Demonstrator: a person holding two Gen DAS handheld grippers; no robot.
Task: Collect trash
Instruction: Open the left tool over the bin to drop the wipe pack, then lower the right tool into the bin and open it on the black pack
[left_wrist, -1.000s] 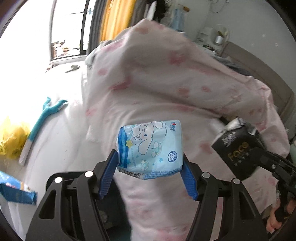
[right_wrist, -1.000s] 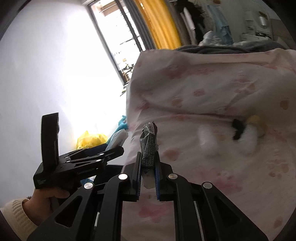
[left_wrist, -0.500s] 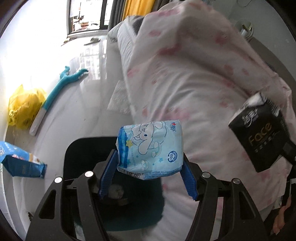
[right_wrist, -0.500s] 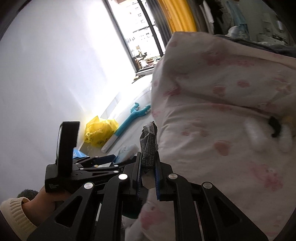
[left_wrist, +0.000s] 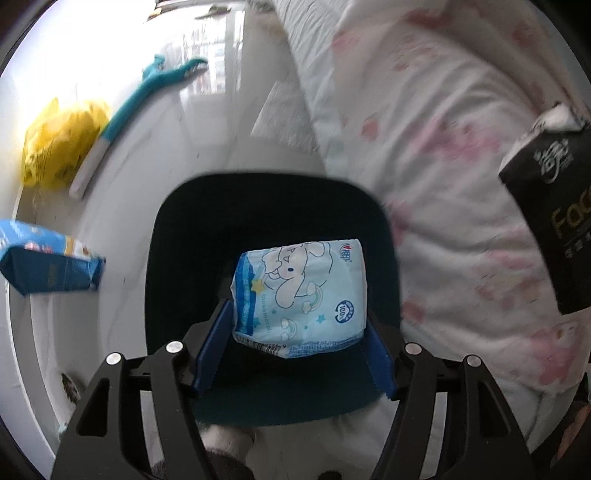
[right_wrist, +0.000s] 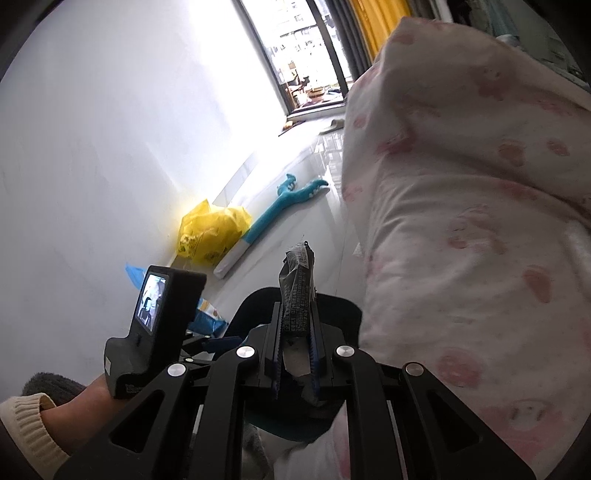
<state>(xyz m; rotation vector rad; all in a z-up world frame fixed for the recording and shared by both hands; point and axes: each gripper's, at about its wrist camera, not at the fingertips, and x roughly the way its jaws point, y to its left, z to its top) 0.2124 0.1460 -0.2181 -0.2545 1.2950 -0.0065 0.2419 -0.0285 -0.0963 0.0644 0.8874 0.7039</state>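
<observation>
My left gripper is shut on a light blue tissue pack with a cartoon dog print, held over the open mouth of a dark bin on the floor beside the bed. My right gripper is shut on a flat black tissue packet, which also shows at the right edge of the left wrist view, over the bed. The bin lies just beyond the right gripper's fingers. The left gripper's body shows at lower left there.
A bed with a white, pink-pawed duvet fills the right side. On the white floor lie a yellow plastic bag, a teal long-handled brush and a blue snack packet. A white wall stands at left.
Both grippers have swung left and down from over the bed toward the floor. The dark bin has come into view and now lies under the left gripper's tissue pack. Both grips are unchanged.
</observation>
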